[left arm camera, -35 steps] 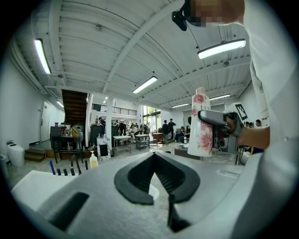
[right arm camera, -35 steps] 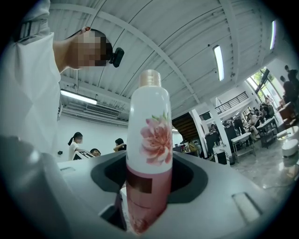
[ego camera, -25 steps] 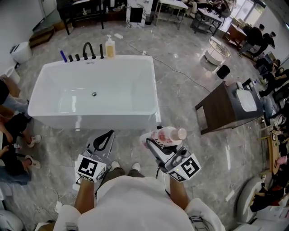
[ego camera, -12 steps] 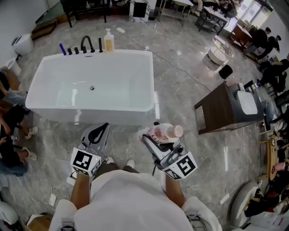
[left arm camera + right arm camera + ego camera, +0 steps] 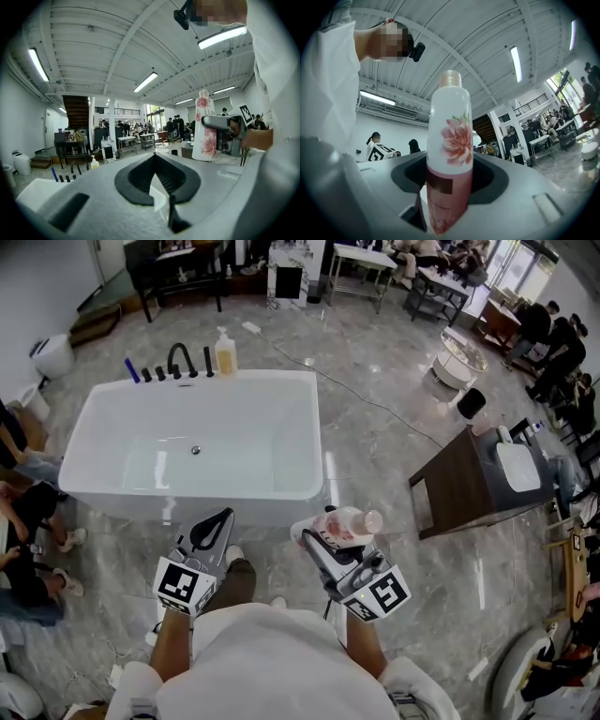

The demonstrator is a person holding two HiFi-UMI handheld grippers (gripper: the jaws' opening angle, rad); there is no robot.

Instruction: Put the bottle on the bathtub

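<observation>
A white bottle [image 5: 349,519] with a pink flower print and a pale cap lies nearly level in the head view, and my right gripper [image 5: 317,536] is shut on its lower body. In the right gripper view the bottle [image 5: 450,140] rises between the two dark jaws of the right gripper [image 5: 449,177]. The white bathtub [image 5: 317,427] stands just ahead. Its near wall is close to my left gripper [image 5: 223,517], which is shut with nothing in it. In the left gripper view the jaw tips of the left gripper [image 5: 153,155] meet, and the bottle [image 5: 205,129] shows at the right.
A black faucet [image 5: 181,357] and a yellow pump bottle [image 5: 225,352] stand on the tub's far rim. A dark wooden cabinet [image 5: 464,479] with a white basin is to the right. People sit at the left [image 5: 23,521]. A cable [image 5: 375,399] runs across the marble floor.
The person has stepped toward the tub. Both grippers have come slightly nearer its near wall, and the right one keeps its hold on the bottle.
</observation>
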